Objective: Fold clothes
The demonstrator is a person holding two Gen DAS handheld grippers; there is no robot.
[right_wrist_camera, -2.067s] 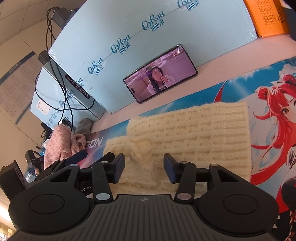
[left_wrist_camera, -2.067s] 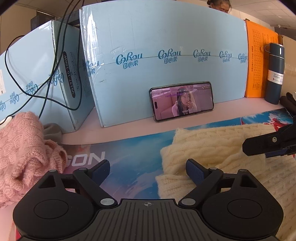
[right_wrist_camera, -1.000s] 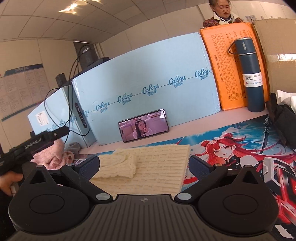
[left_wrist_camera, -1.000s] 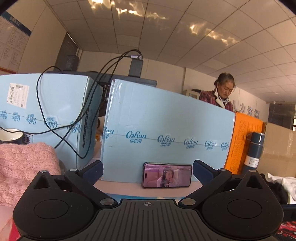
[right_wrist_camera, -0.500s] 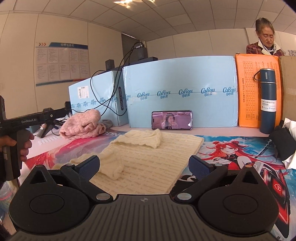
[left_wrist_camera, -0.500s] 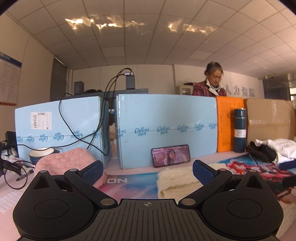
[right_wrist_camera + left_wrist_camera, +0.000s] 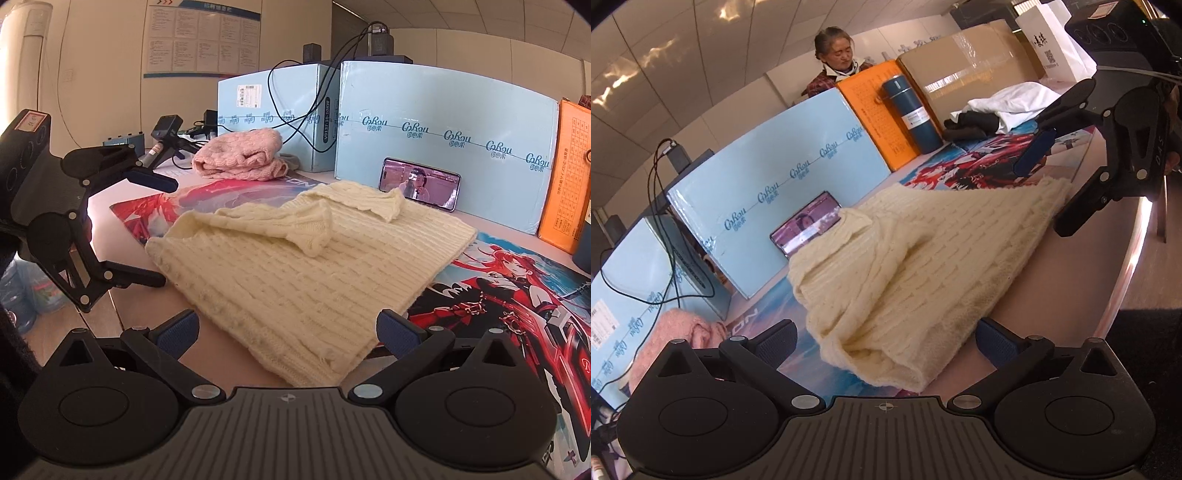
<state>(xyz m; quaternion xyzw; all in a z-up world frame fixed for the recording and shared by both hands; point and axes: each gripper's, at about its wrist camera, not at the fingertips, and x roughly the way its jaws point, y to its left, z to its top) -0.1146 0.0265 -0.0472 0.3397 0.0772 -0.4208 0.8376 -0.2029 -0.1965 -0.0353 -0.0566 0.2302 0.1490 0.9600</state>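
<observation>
A cream cable-knit sweater (image 7: 908, 266) lies partly folded on the printed desk mat (image 7: 975, 173), both sleeves folded across its body (image 7: 310, 225). My left gripper (image 7: 886, 339) is open, its jaws straddling the sweater's near left corner low over the table. My right gripper (image 7: 288, 328) is open, its jaws either side of the sweater's near right corner. Each gripper shows in the other view: the right one (image 7: 1049, 177) at the sweater's far edge, the left one (image 7: 151, 229) beside the sweater's left edge. Neither holds anything.
A pink knit sweater (image 7: 240, 153) sits at the back left. Light blue cartons (image 7: 443, 125) line the back with a phone (image 7: 421, 182) leaning on one. An orange board (image 7: 879, 107), a dark flask (image 7: 912, 114) and piled dark and white clothes (image 7: 997, 107) stand at the right.
Both grippers came down from a raised, level pose to the sweater's near edge, one at each near corner. Both stayed open. The sweater has not moved.
</observation>
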